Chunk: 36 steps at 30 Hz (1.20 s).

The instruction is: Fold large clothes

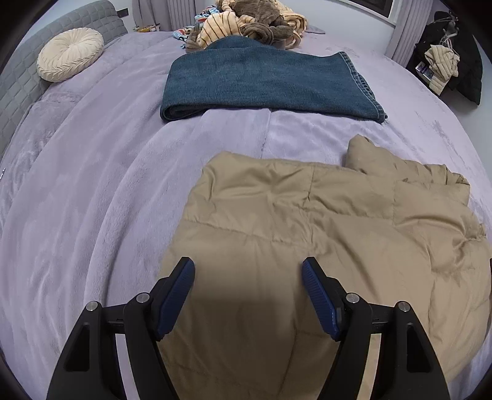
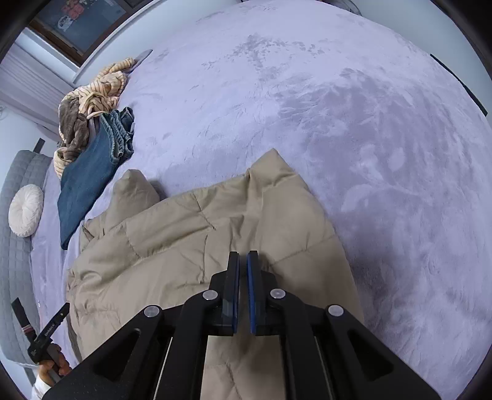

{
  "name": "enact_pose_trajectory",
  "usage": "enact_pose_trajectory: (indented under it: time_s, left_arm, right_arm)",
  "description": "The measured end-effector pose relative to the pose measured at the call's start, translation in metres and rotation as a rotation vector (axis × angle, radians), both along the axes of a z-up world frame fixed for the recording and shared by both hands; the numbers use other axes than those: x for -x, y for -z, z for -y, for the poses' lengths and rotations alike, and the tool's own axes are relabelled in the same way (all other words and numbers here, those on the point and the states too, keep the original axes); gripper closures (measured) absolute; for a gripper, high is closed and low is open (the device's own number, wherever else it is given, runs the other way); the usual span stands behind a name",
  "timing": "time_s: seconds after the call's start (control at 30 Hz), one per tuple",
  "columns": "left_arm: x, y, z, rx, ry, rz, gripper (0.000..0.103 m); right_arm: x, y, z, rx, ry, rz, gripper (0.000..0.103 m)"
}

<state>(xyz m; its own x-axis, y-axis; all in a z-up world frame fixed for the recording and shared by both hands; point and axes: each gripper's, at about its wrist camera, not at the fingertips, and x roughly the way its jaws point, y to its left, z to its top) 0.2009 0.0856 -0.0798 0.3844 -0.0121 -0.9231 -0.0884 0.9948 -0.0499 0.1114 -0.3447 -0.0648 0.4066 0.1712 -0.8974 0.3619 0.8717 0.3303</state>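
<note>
Tan quilted jacket [image 1: 307, 221] lies on the purple bed [image 1: 92, 200], bunched into a rough folded block, edges uneven, one corner sticking up at far side. Left hand-held gripper [image 1: 248, 270] hangs over its near edge, jaws spread wide, nothing between them. Right hand-held gripper [image 2: 243, 258] is clenched almost tight above the jacket, no cloth pinched. Jeans [image 1: 264, 83] already folded further up the bed. Pile of striped clothes [image 1: 246, 21] beyond looks unfolded, so more left.
</note>
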Motion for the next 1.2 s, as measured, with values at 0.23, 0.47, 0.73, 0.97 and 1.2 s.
enact_pose_trajectory:
  time_s: [0.23,0.47,0.73,0.97,1.2]
  left_arm:
    - [0.039,-0.009,0.01,0.025,0.01,-0.037,0.029]
    - [0.076,-0.022,0.019,0.051,0.016,-0.036,0.0]
    - [0.099,-0.03,0.026,0.037,0.03,-0.051,0.0]
    - [0.119,-0.023,0.026,0.08,0.001,-0.099,0.0]
    - [0.139,-0.014,0.021,0.238,-0.047,-0.135,0.0]
  right_arm:
    - [0.04,-0.007,-0.018,-0.046,-0.006,-0.023,0.096]
    - [0.09,-0.013,-0.032,-0.078,0.008,-0.044,0.061]
    - [0.132,-0.013,-0.041,-0.117,0.016,-0.071,0.056]
    - [0.156,-0.004,-0.042,-0.172,0.042,-0.075,0.039]
    - [0.171,0.008,-0.039,-0.272,0.083,-0.078,0.022]
